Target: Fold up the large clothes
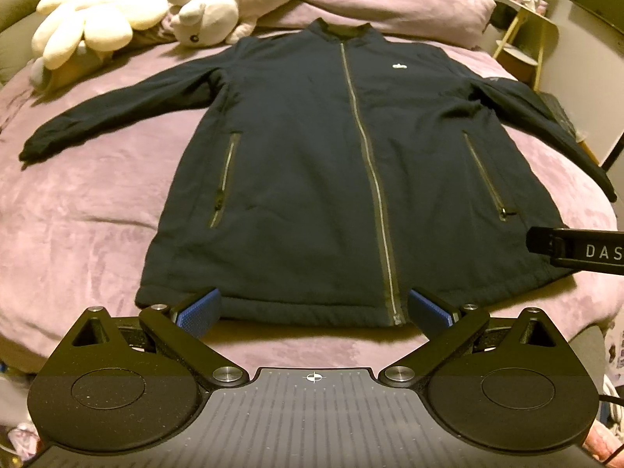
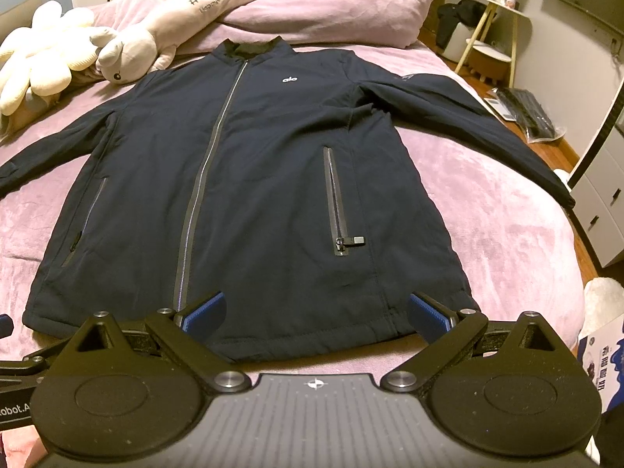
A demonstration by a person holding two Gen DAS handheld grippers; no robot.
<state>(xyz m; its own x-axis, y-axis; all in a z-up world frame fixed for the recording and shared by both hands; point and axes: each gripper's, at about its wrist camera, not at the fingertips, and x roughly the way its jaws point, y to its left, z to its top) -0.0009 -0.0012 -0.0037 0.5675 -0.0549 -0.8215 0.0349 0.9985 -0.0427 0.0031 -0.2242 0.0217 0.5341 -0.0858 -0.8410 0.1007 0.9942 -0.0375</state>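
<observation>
Dark navy zip-front padded jacket [image 1: 312,163] lies face up and flat on the mauve plush bedspread [image 1: 97,214], zipped closed; collar at the far end toward the pillows, hem nearest both cameras; both sleeves spread outward from the body, the one on the right reaching the bedspread's edge.

Left gripper [image 1: 314,310] hangs just short of the jacket's hem, over the bottom of the silver centre zip [image 1: 366,163]; blue-padded fingers spread wide, nothing between them.

Right gripper [image 2: 316,312] sits above the hem below the jacket's right pocket zip [image 2: 338,202]; fingers likewise wide apart, holding nothing.

Cream long-eared plush rabbit [image 2: 128,46] and a pale petal-shaped cushion [image 1: 93,11] lie beyond the jacket's left shoulder, near the collar.
</observation>
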